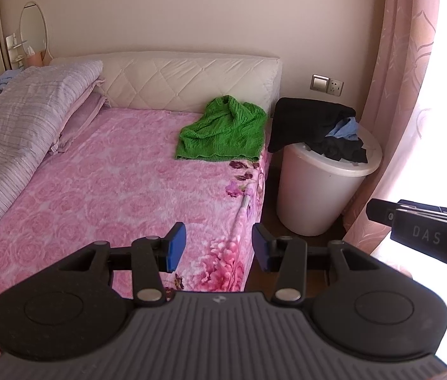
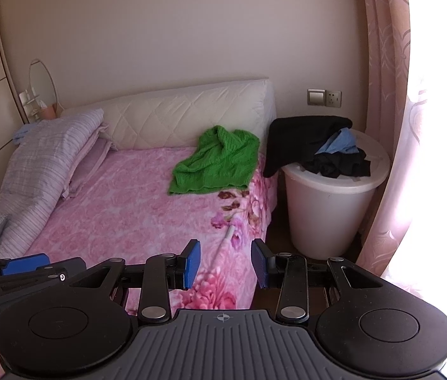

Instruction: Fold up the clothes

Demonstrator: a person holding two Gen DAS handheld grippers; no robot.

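Bedding occupies the left of the scene: a striped grey quilt [image 1: 23, 120] is bundled along the far side of the bed [image 1: 103, 183], which leaves the pink floral cover bare across the middle, a flat surface suited to folding.

Green knit sweater [image 1: 223, 133] lies on the bed near the right corner by the quilted headboard [image 1: 176, 79]. It is loosely heaped, hem toward the viewer, upper part rumpled; not a neat fold. Judgement: it sits close to the bin and away from the working area, which fits either a garment set aside after rough handling or one awaiting its turn. The frames do not settle which.

White laundry bin [image 1: 318, 196] stands on the floor just beside the bed's right edge, against the curtain [image 1: 407, 95]. Dark clothes [image 1: 312, 123] are piled over its rim, with a blue item [image 1: 347, 128] tucked among them; all unfolded and in a jumble.

Left gripper [image 1: 218, 247] hovers over the near bed edge, jaws apart, holding nothing. Right gripper [image 2: 225, 264] is level beside it, also spread and empty. Judgement: both point toward the sweater and bin from well apart, a stance consistent with approach or withdrawal.
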